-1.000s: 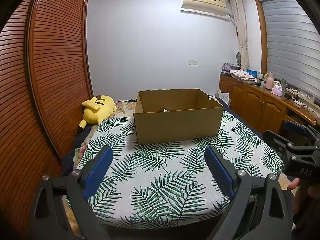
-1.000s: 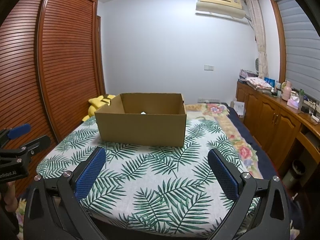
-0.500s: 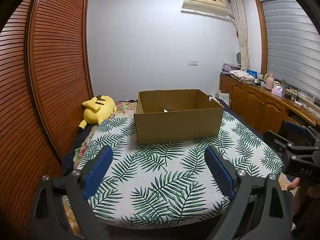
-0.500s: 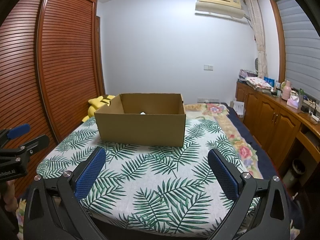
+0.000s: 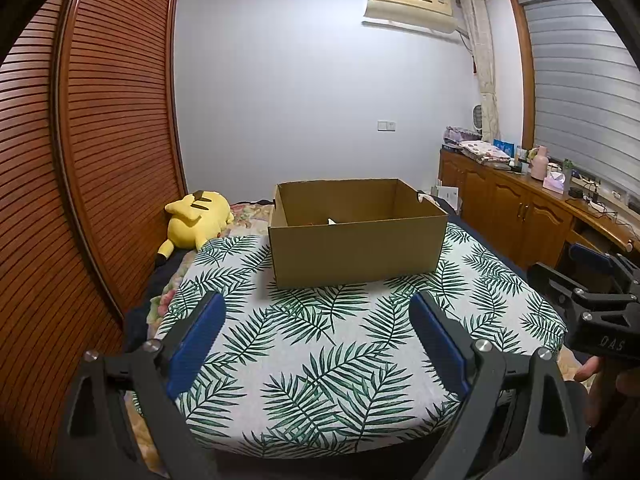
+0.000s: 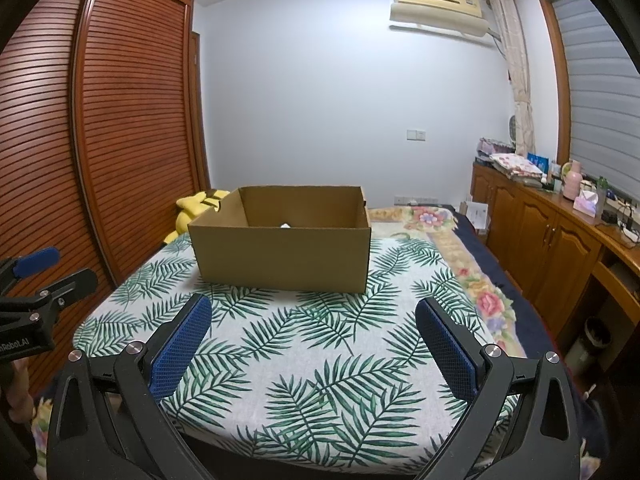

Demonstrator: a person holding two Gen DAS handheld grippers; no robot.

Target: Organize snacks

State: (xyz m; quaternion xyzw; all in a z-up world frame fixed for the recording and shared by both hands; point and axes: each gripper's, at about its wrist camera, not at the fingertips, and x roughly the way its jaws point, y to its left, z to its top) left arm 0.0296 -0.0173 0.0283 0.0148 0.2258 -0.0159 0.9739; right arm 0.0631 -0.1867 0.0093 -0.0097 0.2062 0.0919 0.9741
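jaws agape; plush toy (image 5: 198, 216) beside cardboard box (image 5: 356, 246)

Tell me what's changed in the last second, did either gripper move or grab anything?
Nothing has visibly changed. The left gripper and right gripper are both still open and empty, hovering over the leaf-print cloth, short of the cardboard box, which hasn't moved.
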